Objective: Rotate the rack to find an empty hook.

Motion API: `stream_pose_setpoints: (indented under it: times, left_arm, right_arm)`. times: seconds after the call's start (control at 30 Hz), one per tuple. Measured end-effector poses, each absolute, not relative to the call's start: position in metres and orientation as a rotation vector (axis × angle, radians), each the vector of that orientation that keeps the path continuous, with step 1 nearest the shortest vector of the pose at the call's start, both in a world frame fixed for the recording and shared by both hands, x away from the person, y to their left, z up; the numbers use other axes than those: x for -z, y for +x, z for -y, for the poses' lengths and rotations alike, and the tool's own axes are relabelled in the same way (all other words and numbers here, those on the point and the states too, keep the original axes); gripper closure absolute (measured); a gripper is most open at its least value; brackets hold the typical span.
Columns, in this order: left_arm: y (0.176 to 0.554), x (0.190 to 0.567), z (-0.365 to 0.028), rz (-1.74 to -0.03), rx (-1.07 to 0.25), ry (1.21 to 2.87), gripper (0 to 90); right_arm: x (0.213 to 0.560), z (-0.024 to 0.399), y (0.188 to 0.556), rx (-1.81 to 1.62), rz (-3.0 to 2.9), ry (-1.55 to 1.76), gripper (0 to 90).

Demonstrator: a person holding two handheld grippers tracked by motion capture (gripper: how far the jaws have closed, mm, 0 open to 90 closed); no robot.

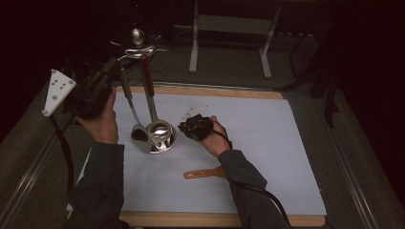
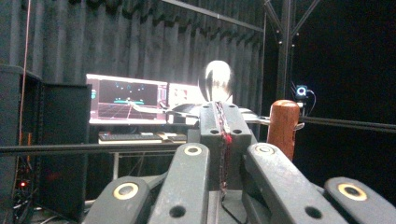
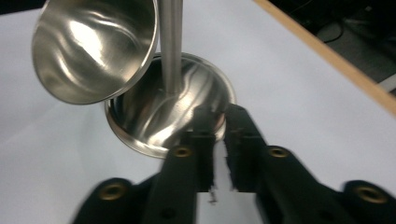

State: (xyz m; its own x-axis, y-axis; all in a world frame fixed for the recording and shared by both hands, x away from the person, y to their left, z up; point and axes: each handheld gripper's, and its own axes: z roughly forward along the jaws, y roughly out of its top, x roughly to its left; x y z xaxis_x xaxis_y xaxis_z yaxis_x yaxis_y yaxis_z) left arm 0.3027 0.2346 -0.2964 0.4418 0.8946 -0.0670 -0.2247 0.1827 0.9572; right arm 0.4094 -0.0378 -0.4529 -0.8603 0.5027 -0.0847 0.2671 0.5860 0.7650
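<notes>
Dark, black-curtained room with lit monitors (image 2: 126, 100) at the back. In the foreground, a wood-edged table (image 1: 200, 219) under a white sheet (image 1: 286, 143).

Standing left of centre on the sheet, a steel utensil stand (image 1: 137, 47) on a round base (image 1: 168, 143), topped by a shiny knob (image 2: 215, 81). Hanging from it, a wooden-handled ladle (image 1: 160, 129) with its bowl just above the base, and beside that a grey-handled spoon (image 1: 140, 136).

Raised at the stand's top, the left gripper (image 2: 219, 116), fingers pressed flat together just short of the knob, the ladle's wooden handle close on one side. Impossible to tell whether anything is caught between them.

Low on the sheet, touching the base, the right gripper (image 3: 217, 119), fingers drawn in to a narrow slit and pinching the near rim of the round base, just in front of the upright rod.

Near the front edge, flat on the sheet and partly under the right sleeve, an orange-brown spatula (image 1: 203, 174).
</notes>
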Motion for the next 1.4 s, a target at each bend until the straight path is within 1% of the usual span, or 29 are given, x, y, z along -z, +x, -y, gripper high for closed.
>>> stream_pose_setpoints:
  times: [0.13,0.53,0.93,1.4]
  left_arm:
    - [0.302,0.296,-0.234,-0.754,-0.908,1.101,89.7]
    - [0.303,0.292,-0.23,-0.746,-0.926,1.099,89.5]
    - [0.303,0.293,-0.23,-0.746,-0.927,1.099,89.3]
    - [0.305,0.292,-0.229,-0.752,-0.925,1.093,89.6]
  right_arm:
    - [0.467,0.03,0.414,-1.171,-2.559,0.693,89.3]
    - [0.51,0.013,0.426,-1.097,-2.655,0.837,89.8]
    - [0.526,0.002,0.425,-1.05,-2.687,0.851,89.9]
    - [0.524,0.001,0.427,-1.033,-2.698,0.86,90.0]
